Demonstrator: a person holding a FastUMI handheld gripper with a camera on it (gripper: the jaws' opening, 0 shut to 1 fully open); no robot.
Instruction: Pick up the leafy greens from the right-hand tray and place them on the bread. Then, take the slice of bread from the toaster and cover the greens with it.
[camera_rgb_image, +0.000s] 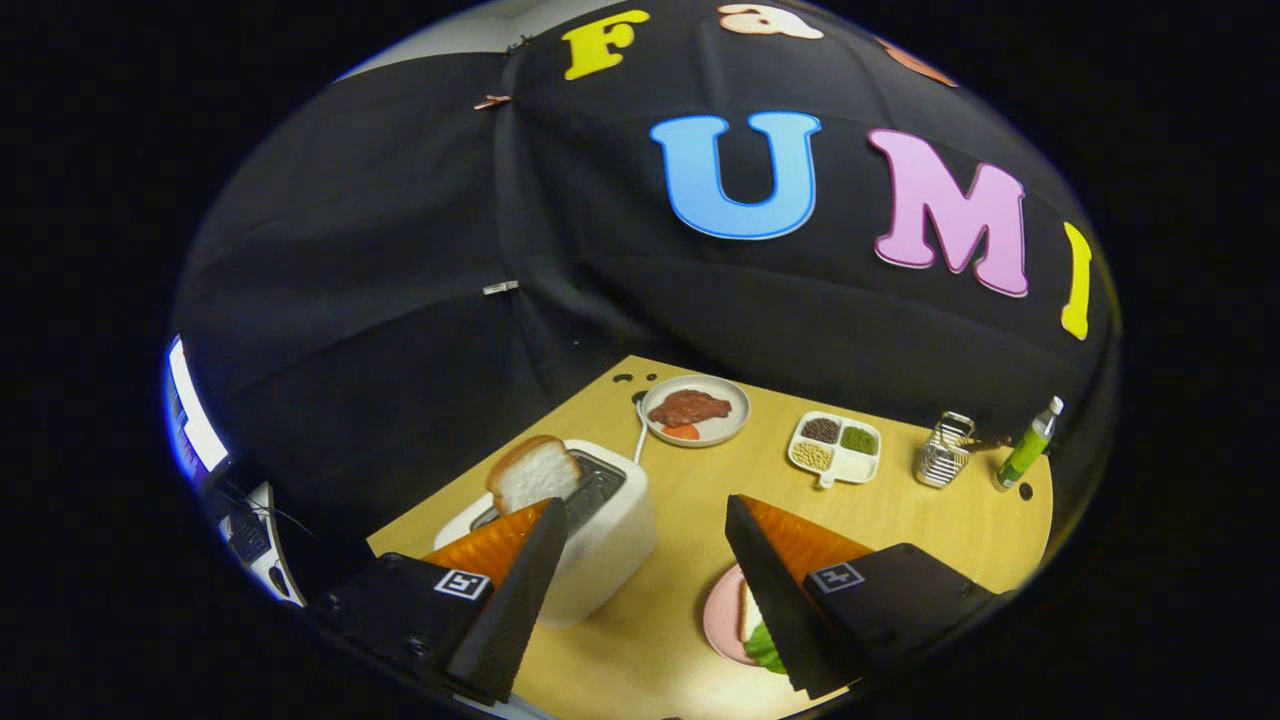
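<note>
My gripper (645, 515) is open, with nothing between its fingers. A white toaster (610, 545) stands just ahead of the left finger, and a slice of bread (533, 472) sticks up from its slot, tilted, touching neither finger. Under the right finger lies a pink plate (722, 612) holding a slice of bread (748, 612) with leafy greens (764, 648) on it; the finger hides most of both.
Beyond the fingers on the wooden table (700, 480) sit a round plate (730, 425) with brown meat and a red slice, a white divided tray (836, 448) of grains, a wire holder (944, 452) and a green bottle (1026, 446). A screen (195, 420) glows left of the table.
</note>
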